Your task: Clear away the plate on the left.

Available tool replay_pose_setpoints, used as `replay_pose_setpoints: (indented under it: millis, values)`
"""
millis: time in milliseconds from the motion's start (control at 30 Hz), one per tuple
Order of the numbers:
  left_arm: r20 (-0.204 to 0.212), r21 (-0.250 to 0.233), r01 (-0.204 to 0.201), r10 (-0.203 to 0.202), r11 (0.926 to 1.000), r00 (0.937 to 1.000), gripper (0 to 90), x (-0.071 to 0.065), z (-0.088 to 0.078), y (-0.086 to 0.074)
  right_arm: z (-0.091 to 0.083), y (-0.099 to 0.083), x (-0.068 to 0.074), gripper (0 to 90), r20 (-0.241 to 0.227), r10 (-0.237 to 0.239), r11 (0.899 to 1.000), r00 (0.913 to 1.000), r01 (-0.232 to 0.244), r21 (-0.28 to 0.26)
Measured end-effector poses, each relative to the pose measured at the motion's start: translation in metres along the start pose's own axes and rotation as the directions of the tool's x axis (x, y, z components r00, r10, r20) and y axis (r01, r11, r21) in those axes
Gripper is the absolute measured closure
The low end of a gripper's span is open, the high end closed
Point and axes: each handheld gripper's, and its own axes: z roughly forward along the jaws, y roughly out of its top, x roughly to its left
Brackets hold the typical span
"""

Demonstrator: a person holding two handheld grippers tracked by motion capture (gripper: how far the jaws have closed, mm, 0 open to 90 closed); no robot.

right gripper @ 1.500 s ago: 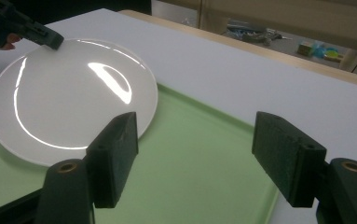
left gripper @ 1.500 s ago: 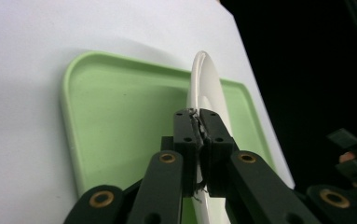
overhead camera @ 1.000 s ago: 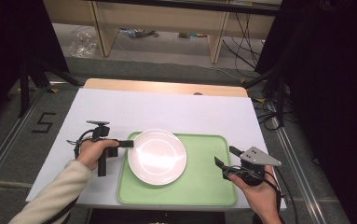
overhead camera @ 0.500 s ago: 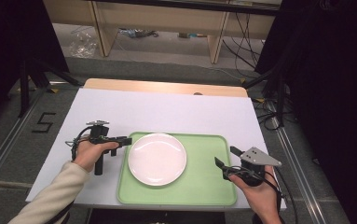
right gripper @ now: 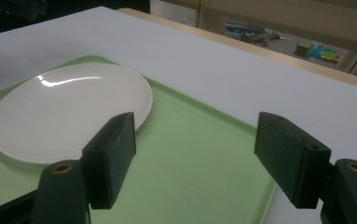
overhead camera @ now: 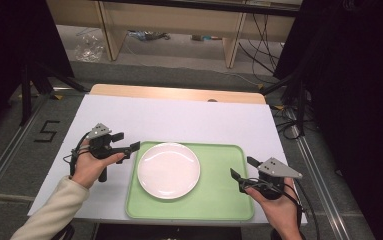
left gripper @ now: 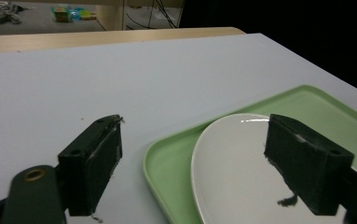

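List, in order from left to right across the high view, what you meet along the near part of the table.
Left gripper in the person's left hand → round white plate on the left part of the light green rectangular tray → right gripper in the right hand, by the tray's right edge.

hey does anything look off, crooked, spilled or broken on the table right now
Nothing stands out. The round white plate lies flat and whole inside the green rectangular tray, toward its left side, with nothing spilled on it. The tray sits roughly square on the white table cover.
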Motion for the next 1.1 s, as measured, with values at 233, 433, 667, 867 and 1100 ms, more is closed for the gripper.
replay_pose_setpoints:
  millis: [233,433,667,867,1100]
  values:
    - [-0.049,-0.007,-0.050,0.049,0.9987,0.9976,16.2,0.002,-0.008,0.001,0.000,0.000,0.000,30.0,-0.001,-0.001,1.000,1.0000,0.001,0.001]
    - [-0.065,0.012,-0.056,0.057,0.9983,0.9963,15.2,0.005,-0.014,-0.002,0.001,0.000,0.000,29.9,-0.006,-0.002,1.000,1.0000,0.002,0.001]
    - [-0.030,0.020,-0.040,0.041,0.9990,0.9987,13.0,0.004,-0.026,-0.008,0.001,-0.001,0.001,29.9,-0.014,0.012,1.000,0.9998,-0.012,0.010]
    - [-0.010,0.023,-0.050,0.050,0.9985,0.9987,14.3,0.003,-0.033,-0.016,0.001,-0.001,0.001,29.9,-0.015,0.009,1.000,0.9998,-0.009,0.013]
    - [0.019,0.043,-0.050,0.049,0.9978,0.9986,15.9,-0.001,-0.032,-0.022,0.002,-0.001,-0.001,29.7,-0.012,0.012,1.000,0.9999,-0.012,0.011]
